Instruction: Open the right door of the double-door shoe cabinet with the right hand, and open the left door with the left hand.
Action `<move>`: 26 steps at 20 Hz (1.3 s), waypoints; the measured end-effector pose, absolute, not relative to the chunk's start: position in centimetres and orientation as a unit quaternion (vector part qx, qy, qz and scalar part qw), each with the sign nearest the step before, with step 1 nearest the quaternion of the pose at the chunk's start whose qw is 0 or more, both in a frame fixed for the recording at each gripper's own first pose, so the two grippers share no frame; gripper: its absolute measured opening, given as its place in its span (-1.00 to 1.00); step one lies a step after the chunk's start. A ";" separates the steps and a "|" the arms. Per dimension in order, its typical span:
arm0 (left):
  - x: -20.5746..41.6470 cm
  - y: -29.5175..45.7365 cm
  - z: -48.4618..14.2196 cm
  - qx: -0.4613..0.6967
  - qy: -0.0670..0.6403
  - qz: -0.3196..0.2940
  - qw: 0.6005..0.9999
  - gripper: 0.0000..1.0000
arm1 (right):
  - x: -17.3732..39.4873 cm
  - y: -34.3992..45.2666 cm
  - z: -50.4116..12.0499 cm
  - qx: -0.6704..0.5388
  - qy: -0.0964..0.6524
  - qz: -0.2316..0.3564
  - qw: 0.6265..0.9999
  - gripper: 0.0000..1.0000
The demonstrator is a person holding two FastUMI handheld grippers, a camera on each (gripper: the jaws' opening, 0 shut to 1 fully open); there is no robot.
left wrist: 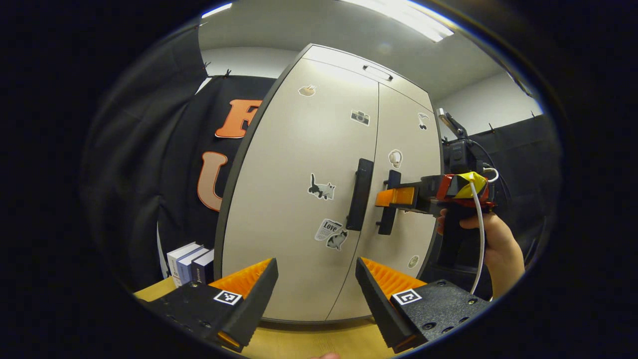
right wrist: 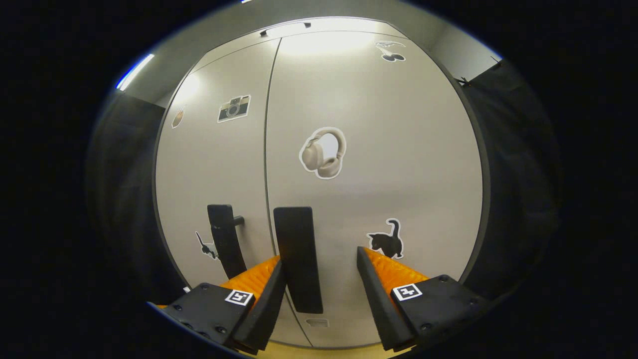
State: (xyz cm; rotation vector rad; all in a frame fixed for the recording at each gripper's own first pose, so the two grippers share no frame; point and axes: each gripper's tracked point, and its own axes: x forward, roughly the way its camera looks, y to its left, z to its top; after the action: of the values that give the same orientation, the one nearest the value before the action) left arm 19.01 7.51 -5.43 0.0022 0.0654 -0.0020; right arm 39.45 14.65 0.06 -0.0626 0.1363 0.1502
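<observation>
cabinet: tall beige double-door shoe cabinet with picture stickers, standing on a pale wooden surface; both doors look flush and closed in both views.
right door: beige panel, right half of the cabinet; its black vertical bar handle sits just right of the centre seam.
left door: beige panel; its black vertical bar handle sits just left of the seam, untouched.
right gripper: fingers apart and straddling the right handle. The handle lies between them, close against the left finger, with a clear gap to the right finger. Not clamped. The left gripper view shows the same tool, held by a hand, with its tip at the right handle.
left gripper: fingers spread wide, nothing between them, held back on the near side and well apart from the left handle.
step: likely step one, the right-door grasp, at the point just before closing; no door has been pulled.
next move: probably close the right fingers on the handle, then pull toward the near side along the hinge arc to the right. The left gripper would then need to advance to the left handle.
clutter: a few blue and white boxes stand left of the cabinet, clear of the door swing as far as can be judged.
</observation>
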 end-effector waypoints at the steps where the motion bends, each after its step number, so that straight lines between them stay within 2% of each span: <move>1: 19.1 7.5 -5.2 0.003 0.027 0.002 1.000 0.89 | 39.3 15.5 -0.1 -0.032 0.068 0.087 0.993 0.56; 2: 19.1 7.3 -5.0 0.003 0.022 0.003 1.000 0.89 | 39.3 16.2 -0.4 -0.028 0.069 0.101 0.992 0.53; 4: 19.0 6.3 -4.8 0.001 0.021 -0.008 1.000 0.89 | 39.6 16.5 -0.6 -0.029 0.069 0.103 0.992 -0.23; 6: 18.7 5.7 -4.6 -0.004 0.020 -0.014 1.000 0.89 | 38.9 16.5 -0.4 -0.028 0.070 0.105 0.992 -0.32; 8: 18.6 5.3 -4.7 -0.006 0.022 -0.016 1.000 0.89 | 39.1 16.4 -0.7 -0.028 0.075 0.112 0.990 -0.57; 11: 18.3 5.4 -4.6 0.004 0.023 -0.009 1.000 0.89 | 38.4 16.3 -0.7 -0.039 0.087 0.129 0.987 -0.57; 12: 18.4 5.6 -4.6 0.008 0.021 -0.006 1.000 0.83 | 37.9 16.2 -0.6 -0.044 0.091 0.138 0.985 -0.57; 13: 18.5 5.6 -4.5 0.012 0.018 -0.004 1.000 0.94 | 37.1 16.0 -0.6 -0.045 0.094 0.147 0.984 -0.57; 14: 18.5 5.4 -4.4 0.014 0.015 -0.002 1.000 0.89 | 36.5 15.9 -0.6 -0.047 0.097 0.156 0.982 -0.57; 21: 18.7 2.9 -3.9 0.011 0.002 -0.008 1.000 0.89 | 30.4 13.3 0.3 -0.028 0.110 0.232 0.966 -0.56; 26: 18.7 0.7 -4.5 0.000 0.004 -0.011 1.000 0.89 | 26.8 10.3 1.1 -0.036 0.109 0.259 0.959 -0.55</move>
State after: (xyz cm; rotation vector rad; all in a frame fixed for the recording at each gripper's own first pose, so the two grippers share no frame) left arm 18.70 0.71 -4.47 -0.0009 0.0082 -0.0224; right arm 26.82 10.31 1.05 -0.0733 0.2209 0.5254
